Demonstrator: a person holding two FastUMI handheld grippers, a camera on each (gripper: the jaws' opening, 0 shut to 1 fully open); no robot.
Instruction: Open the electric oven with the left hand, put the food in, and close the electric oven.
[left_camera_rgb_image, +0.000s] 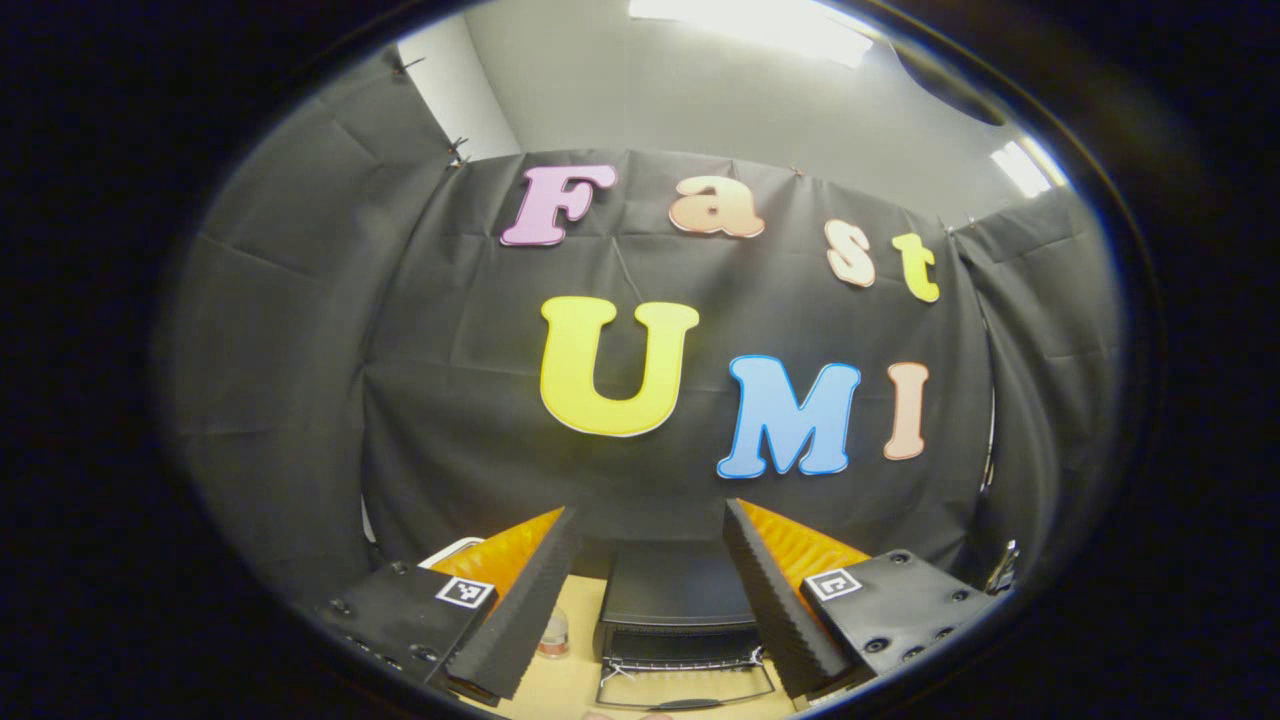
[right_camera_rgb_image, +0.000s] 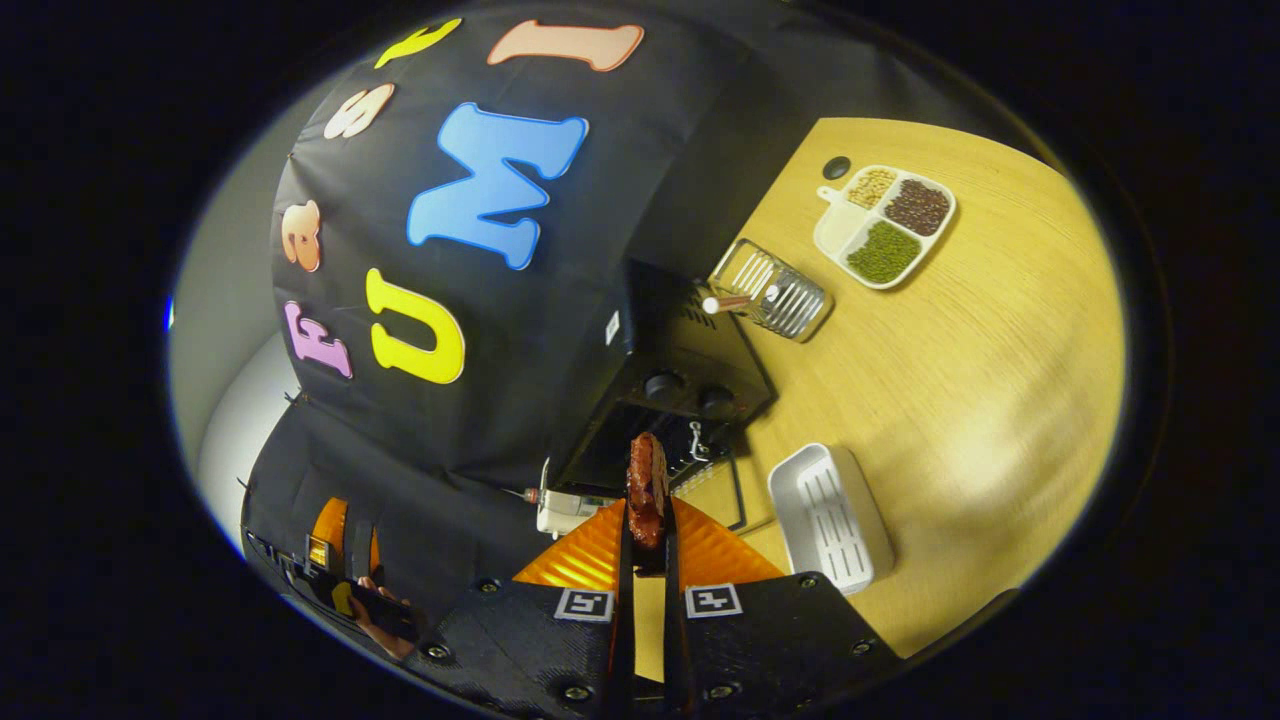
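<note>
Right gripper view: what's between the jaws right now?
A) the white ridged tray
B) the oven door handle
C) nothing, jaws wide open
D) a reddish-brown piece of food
D: the right gripper has its jaws closed on a reddish-brown piece of food, held up in front of the oven; the white ridged tray lies apart on the table.

Right gripper (right_camera_rgb_image: 648, 520) closed on a reddish-brown piece of food (right_camera_rgb_image: 647, 488), both fingers pressing it, held upright. Beyond it: black electric oven (right_camera_rgb_image: 690, 350) on the wooden table (right_camera_rgb_image: 980, 380), two knobs (right_camera_rgb_image: 690, 393) facing the camera, door down, wire rack visible. White ridged tray (right_camera_rgb_image: 830, 515) just beside the oven door. Wire basket (right_camera_rgb_image: 775, 290) near the oven's side. Divided dish of beans (right_camera_rgb_image: 885, 225) toward the table's far edge. Other gripper (right_camera_rgb_image: 340, 585), hand-held, lower left.
</note>
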